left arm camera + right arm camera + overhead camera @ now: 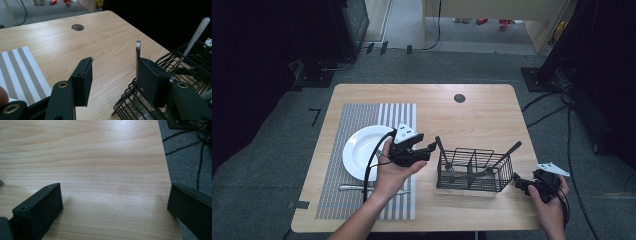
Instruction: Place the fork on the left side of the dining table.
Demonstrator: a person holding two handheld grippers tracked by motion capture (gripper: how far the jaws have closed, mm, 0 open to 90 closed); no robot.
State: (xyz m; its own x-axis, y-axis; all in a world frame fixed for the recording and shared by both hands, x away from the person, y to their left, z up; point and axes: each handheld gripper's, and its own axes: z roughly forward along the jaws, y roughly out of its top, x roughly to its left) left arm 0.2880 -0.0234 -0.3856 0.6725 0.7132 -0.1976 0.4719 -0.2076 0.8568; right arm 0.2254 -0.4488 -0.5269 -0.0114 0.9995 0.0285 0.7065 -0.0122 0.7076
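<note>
Handle (138, 58) stands against left gripper (115, 75) pad.

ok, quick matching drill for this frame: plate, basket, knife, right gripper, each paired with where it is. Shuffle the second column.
1. plate
2. basket
3. knife
4. right gripper

a. jaws open over bare table near its right edge
b. on the striped mat, far side
c. holds upright cutlery, right of the mat
d. lies flat on the mat, near side

Pairs: 1-b, 2-c, 3-d, 4-a

The left gripper (113, 75) has its jaws half apart above the wooden surface (105, 37). A metal utensil handle (138, 57) rises just beside the right jaw, out of the black wire basket (190, 62).
</note>
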